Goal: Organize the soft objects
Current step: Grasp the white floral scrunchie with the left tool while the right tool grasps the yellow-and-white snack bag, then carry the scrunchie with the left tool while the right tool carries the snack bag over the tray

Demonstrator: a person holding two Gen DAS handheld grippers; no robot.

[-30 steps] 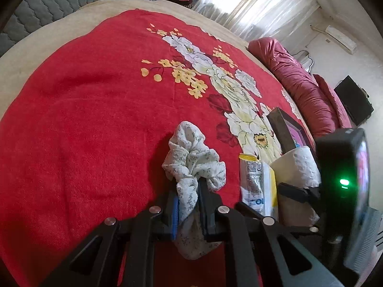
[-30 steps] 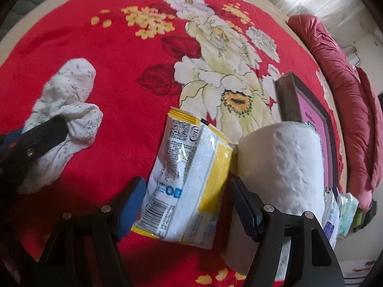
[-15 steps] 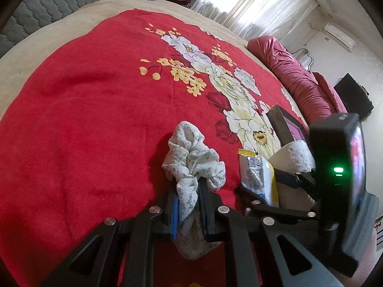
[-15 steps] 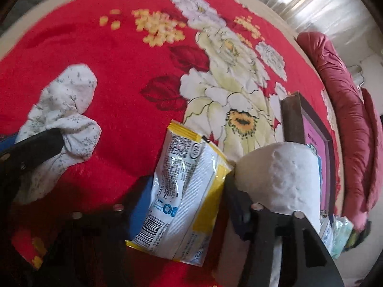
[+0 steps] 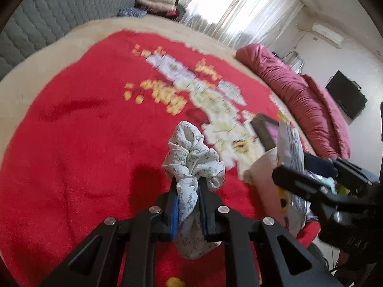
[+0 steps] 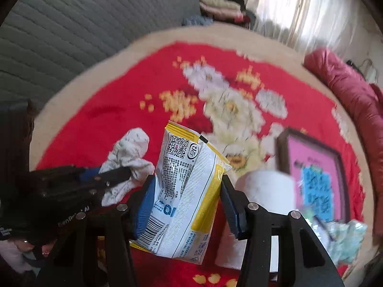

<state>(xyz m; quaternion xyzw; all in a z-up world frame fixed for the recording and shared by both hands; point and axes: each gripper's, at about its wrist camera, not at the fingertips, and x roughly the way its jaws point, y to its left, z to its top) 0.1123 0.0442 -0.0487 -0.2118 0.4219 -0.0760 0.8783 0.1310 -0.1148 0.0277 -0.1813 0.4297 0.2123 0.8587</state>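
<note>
Left gripper (image 5: 188,205) clamped on floral cloth (image 5: 191,165) | right gripper (image 6: 188,203) pinching yellow-white packet (image 6: 186,191) between fingers

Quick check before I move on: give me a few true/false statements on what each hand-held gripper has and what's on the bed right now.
1. The left hand-held gripper is clamped on the floral cloth. True.
2. The right hand-held gripper is empty. False: it grips the yellow-and-white packet.
3. A white paper roll stands beside the framed picture. True.
4. The blanket is plain blue. False: it is red with flowers.
</note>
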